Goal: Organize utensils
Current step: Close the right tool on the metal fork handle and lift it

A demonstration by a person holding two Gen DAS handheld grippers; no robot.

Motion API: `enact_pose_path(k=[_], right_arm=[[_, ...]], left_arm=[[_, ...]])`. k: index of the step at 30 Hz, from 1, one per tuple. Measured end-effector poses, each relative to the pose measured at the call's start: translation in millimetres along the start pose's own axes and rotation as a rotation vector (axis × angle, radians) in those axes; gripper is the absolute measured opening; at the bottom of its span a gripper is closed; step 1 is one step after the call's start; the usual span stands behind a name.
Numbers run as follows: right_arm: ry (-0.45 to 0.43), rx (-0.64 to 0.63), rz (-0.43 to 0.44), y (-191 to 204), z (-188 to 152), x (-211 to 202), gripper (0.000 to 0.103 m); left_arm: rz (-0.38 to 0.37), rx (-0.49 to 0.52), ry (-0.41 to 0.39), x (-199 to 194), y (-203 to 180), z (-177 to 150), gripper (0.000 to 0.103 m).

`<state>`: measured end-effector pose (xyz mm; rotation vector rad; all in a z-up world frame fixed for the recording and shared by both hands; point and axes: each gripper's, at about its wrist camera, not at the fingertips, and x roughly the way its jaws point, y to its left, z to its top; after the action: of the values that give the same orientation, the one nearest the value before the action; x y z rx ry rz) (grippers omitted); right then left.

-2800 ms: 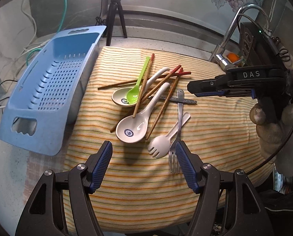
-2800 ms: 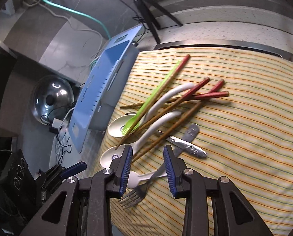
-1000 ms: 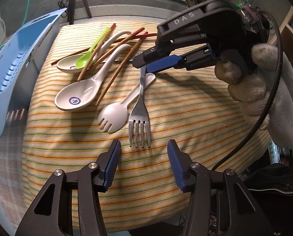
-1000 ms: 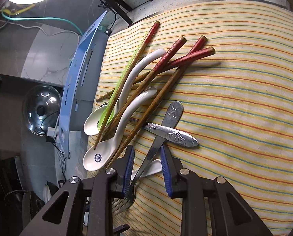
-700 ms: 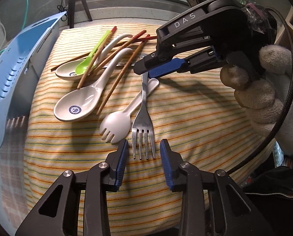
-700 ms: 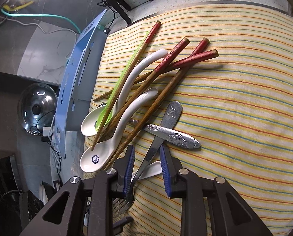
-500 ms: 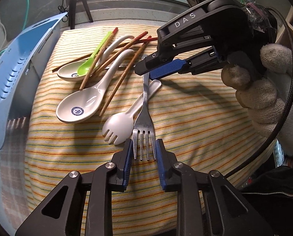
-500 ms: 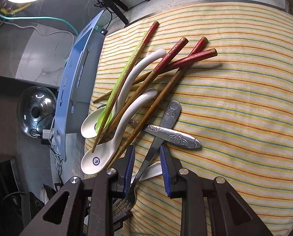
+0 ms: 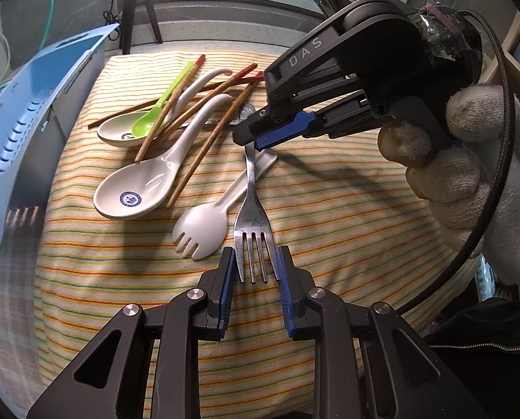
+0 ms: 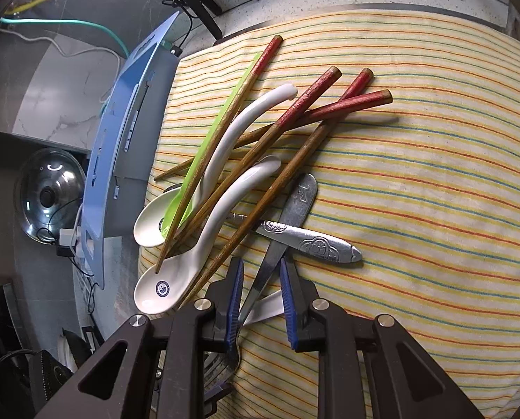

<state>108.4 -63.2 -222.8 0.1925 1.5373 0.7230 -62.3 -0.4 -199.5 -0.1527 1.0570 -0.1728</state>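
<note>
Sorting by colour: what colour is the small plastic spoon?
Bright green small plastic spoon, clearest in the left wrist view.

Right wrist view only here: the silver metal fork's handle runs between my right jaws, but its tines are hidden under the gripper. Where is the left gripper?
Observer: The left gripper straddles the metal fork's tines; its jaws have just closed, pads against the outer tines.
Operator: Anything crowding it there?
Observer: A white plastic spork lies with its toothed bowl right beside the tines, close to one left pad.
Operator: How does my right gripper look from there?
Observer: The right gripper, in a white-gloved hand, has just been closing around the fork's handle; whether its pads press, I cannot tell.
</note>
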Motion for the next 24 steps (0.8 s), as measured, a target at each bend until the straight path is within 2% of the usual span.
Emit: enact_pose_path(k=[2,12,24], right_arm=[[0.004,0.034,0.029,-6.0,-0.6,0.0,0.011],[0.021,0.110,0.121,-22.0,-3.0,2.2,0.012],[-0.008,0.148,0.135,-30.0,-19.1,-17.6,0.010]], left_arm=[[-0.011,-0.011,-0.001,-0.8,0.9,-0.7,0.022],[-0.031,-0.015,0.004,-3.1,-1.1,-4.1,0.022],[-0.075,0.015,0.005,-10.6,-11.7,0.9,0.022]])
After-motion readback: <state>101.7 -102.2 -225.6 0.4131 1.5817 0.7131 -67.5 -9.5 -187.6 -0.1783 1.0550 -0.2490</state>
